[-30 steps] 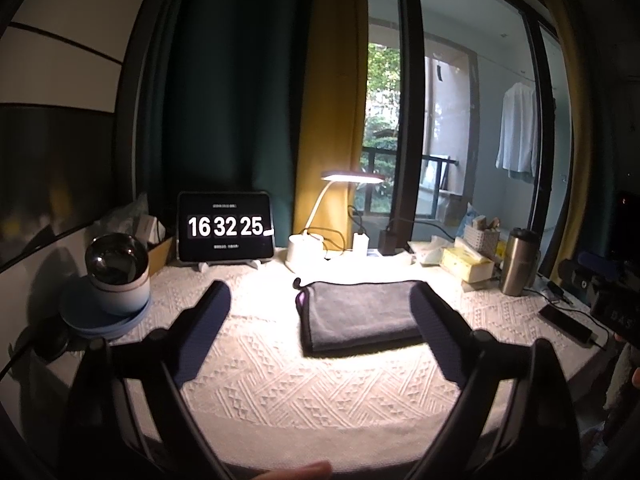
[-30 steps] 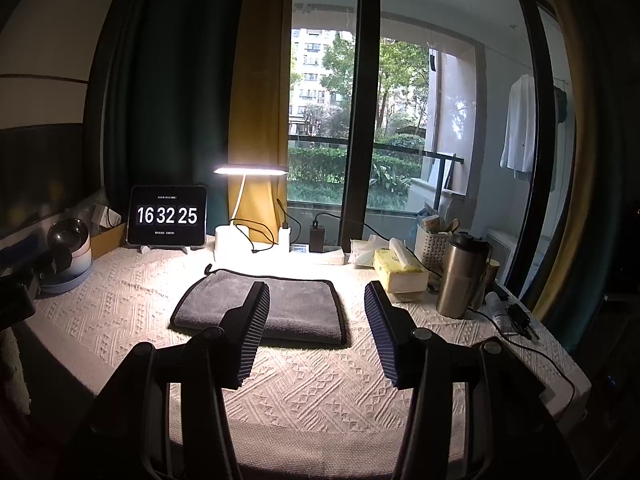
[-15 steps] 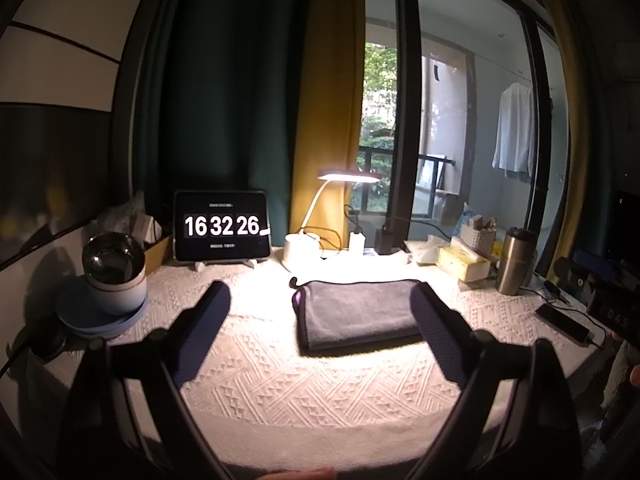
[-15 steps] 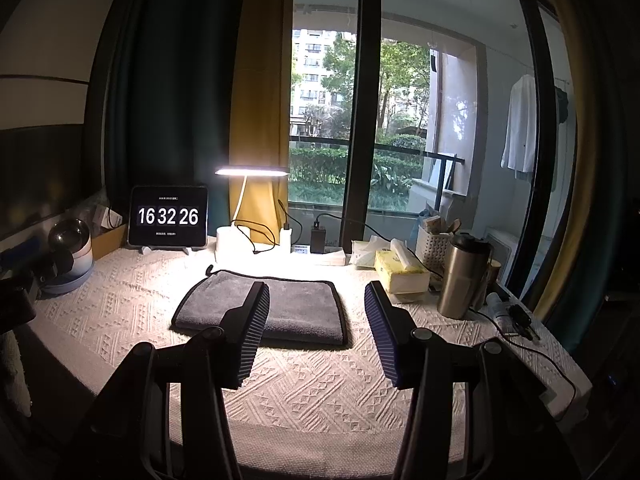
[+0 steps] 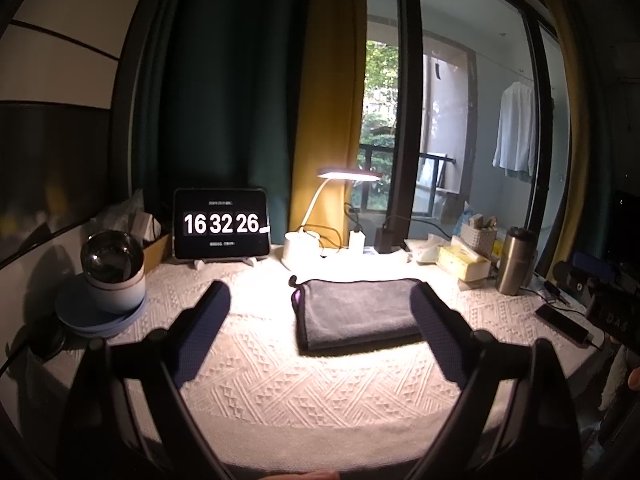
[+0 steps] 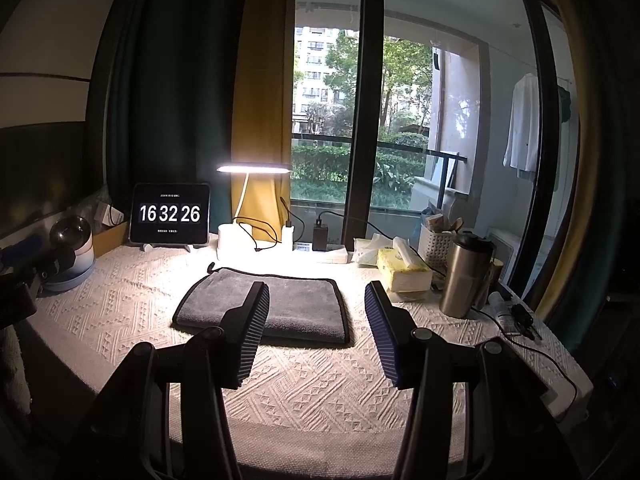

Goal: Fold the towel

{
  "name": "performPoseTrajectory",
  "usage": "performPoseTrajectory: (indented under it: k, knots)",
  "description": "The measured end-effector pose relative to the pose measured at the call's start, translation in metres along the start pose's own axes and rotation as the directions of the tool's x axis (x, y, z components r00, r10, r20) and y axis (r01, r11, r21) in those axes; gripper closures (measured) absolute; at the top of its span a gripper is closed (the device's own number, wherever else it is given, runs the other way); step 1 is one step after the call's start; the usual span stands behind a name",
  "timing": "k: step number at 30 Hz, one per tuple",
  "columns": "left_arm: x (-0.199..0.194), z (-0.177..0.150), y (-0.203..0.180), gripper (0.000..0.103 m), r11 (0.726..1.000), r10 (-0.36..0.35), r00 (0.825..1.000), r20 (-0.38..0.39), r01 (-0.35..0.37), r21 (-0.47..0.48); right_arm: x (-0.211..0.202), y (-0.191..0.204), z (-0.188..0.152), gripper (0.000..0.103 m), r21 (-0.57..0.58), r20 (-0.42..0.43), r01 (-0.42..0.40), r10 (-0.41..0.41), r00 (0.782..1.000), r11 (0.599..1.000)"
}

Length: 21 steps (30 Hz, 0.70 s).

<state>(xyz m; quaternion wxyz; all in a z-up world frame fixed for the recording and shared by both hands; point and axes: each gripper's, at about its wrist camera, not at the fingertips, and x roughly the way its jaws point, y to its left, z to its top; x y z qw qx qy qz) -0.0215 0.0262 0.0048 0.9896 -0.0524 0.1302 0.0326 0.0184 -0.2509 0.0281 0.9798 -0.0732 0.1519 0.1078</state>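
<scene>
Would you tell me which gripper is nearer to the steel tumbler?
Right. The right gripper hangs just left of the steel tumbler; the left gripper sits farther left, across the towel.

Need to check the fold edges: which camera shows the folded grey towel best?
The left wrist view: the folded grey towel sits between the open left gripper fingers, mostly unobstructed. In the right wrist view, the right gripper finger covers part of its front edge.

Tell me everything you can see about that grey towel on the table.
The grey towel looks soft and plush, with dark edging and a small loop at its far left corner. It lies flat, already folded into a neat rectangle, on the white patterned tablecloth under the lit desk lamp. Neither gripper touches it.
</scene>
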Motion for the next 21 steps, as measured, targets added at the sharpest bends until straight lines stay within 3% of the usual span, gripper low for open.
performPoseTrajectory:
  k: [21]
  knots:
    - [0.014, -0.002, 0.004, 0.011, 1.0, -0.006, 1.0, -0.009, 0.005, -0.023, 0.018, 0.004, 0.003, 0.05, -0.004, -0.032, -0.01, 0.01, 0.999, 1.0]
